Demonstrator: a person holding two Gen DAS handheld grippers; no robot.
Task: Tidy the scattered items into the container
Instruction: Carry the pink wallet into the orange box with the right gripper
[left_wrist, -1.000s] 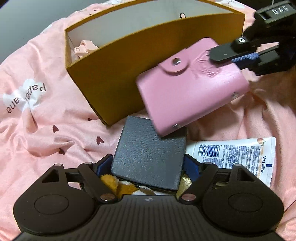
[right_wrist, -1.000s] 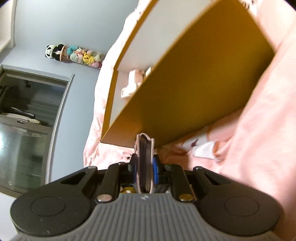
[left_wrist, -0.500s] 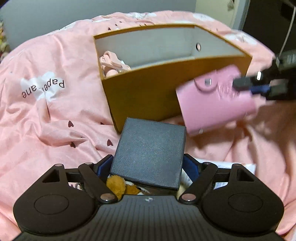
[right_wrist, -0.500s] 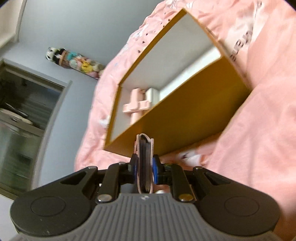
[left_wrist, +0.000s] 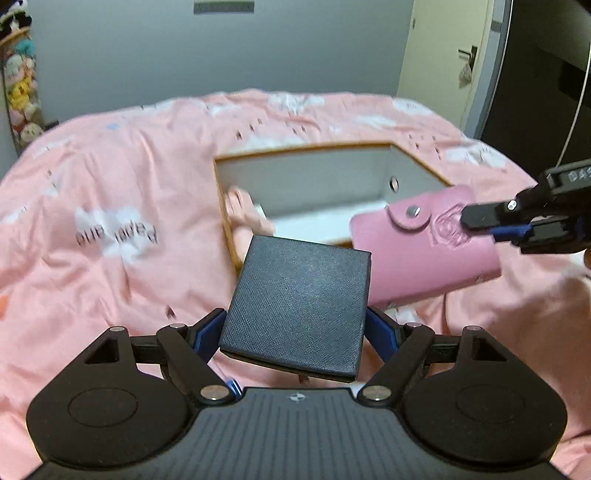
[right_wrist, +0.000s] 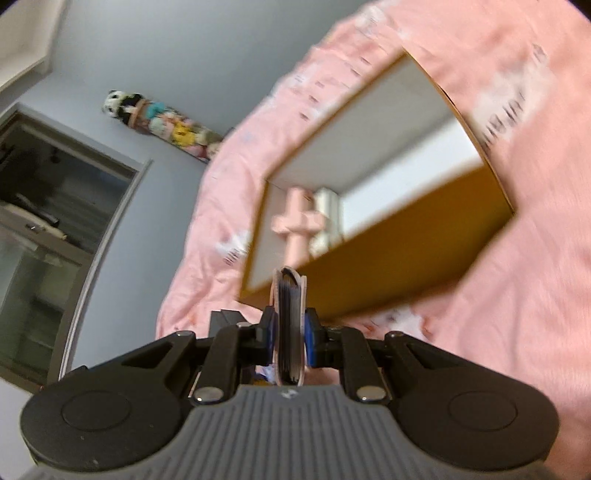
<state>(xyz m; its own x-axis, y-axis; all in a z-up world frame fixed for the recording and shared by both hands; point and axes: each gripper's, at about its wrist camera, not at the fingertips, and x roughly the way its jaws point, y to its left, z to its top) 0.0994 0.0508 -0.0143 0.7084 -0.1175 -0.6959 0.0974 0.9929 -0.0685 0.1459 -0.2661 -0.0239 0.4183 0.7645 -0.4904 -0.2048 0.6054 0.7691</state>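
Note:
My left gripper (left_wrist: 295, 328) is shut on a flat dark navy box (left_wrist: 299, 306), held up over the pink bedspread. Beyond it sits the mustard-yellow container (left_wrist: 417, 166) with a grey-white inside and a pale pink item (left_wrist: 243, 218) in its left end. At the right, my right gripper (left_wrist: 491, 225) is shut on a pink snap-button card wallet (left_wrist: 417, 251), hanging near the container's front right corner. In the right wrist view the wallet (right_wrist: 290, 314) stands edge-on between the pads of the right gripper (right_wrist: 290, 332), with the container (right_wrist: 406, 254) ahead and a pink item (right_wrist: 295, 225) inside.
The pink bedspread (left_wrist: 110, 221) with cloud and heart prints covers the bed. A grey wall and a door (left_wrist: 439, 74) stand behind. Plush toys (right_wrist: 162, 125) hang on the wall. A dark glass cabinet (right_wrist: 44, 229) is at the left in the right wrist view.
Both grippers have risen with their loads. The container now shows from above with its inside open to view. The tube and plush toy under the navy box have dropped out of sight.

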